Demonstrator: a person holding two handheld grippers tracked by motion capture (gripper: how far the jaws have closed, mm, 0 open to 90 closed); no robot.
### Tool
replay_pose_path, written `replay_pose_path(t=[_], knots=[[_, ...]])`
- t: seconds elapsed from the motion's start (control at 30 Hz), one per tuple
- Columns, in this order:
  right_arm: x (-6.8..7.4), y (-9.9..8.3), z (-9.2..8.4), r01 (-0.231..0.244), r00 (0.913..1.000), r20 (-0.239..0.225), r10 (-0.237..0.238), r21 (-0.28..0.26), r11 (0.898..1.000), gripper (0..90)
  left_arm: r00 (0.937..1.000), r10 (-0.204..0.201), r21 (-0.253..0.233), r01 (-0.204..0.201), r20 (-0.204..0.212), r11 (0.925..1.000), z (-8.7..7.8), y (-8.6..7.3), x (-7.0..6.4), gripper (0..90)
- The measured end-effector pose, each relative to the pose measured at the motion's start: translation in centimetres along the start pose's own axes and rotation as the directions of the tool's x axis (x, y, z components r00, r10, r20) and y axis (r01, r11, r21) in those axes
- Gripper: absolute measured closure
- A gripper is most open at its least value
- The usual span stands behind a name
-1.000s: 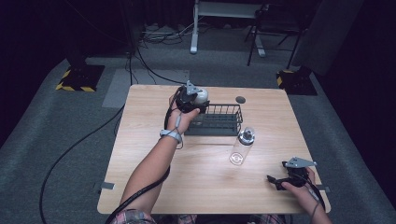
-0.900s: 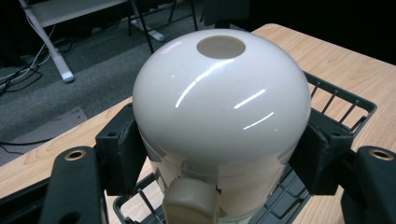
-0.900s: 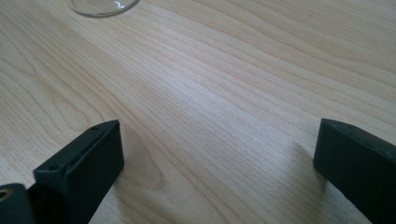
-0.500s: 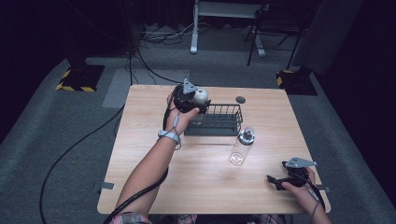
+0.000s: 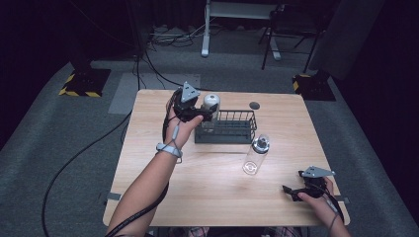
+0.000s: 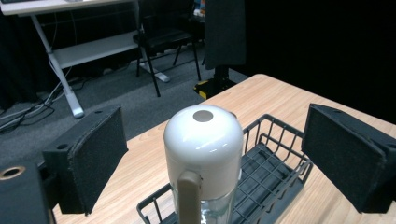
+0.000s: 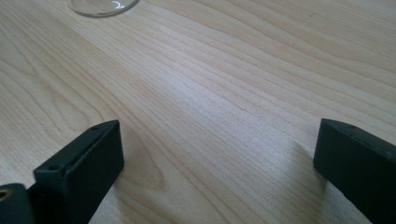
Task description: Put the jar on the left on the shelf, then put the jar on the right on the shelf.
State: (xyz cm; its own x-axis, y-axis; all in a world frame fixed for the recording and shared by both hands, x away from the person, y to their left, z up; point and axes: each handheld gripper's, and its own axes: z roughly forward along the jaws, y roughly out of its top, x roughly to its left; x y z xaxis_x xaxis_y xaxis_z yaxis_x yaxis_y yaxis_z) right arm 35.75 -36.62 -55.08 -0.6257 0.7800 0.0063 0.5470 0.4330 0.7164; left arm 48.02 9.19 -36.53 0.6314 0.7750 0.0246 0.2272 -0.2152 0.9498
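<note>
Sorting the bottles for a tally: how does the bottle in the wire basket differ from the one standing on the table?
The white-capped bottle stands inside the black wire basket, with the left gripper open around its cap. The second bottle stands on the bare table, apart from both grippers. The first has a smooth white domed cap; the second's cap looks greyer and knobbed. Both stand upright with clear bodies.
</note>
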Motion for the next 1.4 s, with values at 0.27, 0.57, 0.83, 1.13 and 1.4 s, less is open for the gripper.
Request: replay_pose_path(t=[0.27, 0.57, 0.83, 1.13, 1.4], knots=[[0.0, 0.0, 0.0, -0.001, 1.0000, 0.000, 0.001, 0.000, 1.000, 1.5, 0.9999, 0.013, -0.032, -0.013, -0.004, 0.9994, -2.5, 0.1, -0.3, 7.1], [0.0, 0.0, 0.0, -0.001, 1.0000, 0.000, 0.001, 0.000, 1.000, 1.5, 0.9994, 0.032, -0.021, -0.033, -0.015, 0.9992, -5.3, -0.5, -0.1, 6.9], [0.0, 0.0, 0.0, 0.000, 1.0000, 0.000, 0.000, 0.000, 1.000, 1.4, 0.9992, 0.028, -0.007, -0.028, -0.028, 0.9996, -7.4, -1.9, 0.4, 6.8], [0.0, 0.0, 0.0, 0.002, 1.0000, 0.000, -0.002, 0.000, 1.000, 1.2, 0.9982, 0.028, 0.012, -0.027, -0.053, 0.9996, -9.3, -4.1, 1.0, 6.9], [0.0, 0.0, 0.0, 0.001, 1.0000, 0.000, -0.001, 0.000, 1.000, 1.2, 0.9963, 0.023, 0.029, -0.020, -0.083, 0.9994, -11.2, -6.1, 1.8, 6.9]])
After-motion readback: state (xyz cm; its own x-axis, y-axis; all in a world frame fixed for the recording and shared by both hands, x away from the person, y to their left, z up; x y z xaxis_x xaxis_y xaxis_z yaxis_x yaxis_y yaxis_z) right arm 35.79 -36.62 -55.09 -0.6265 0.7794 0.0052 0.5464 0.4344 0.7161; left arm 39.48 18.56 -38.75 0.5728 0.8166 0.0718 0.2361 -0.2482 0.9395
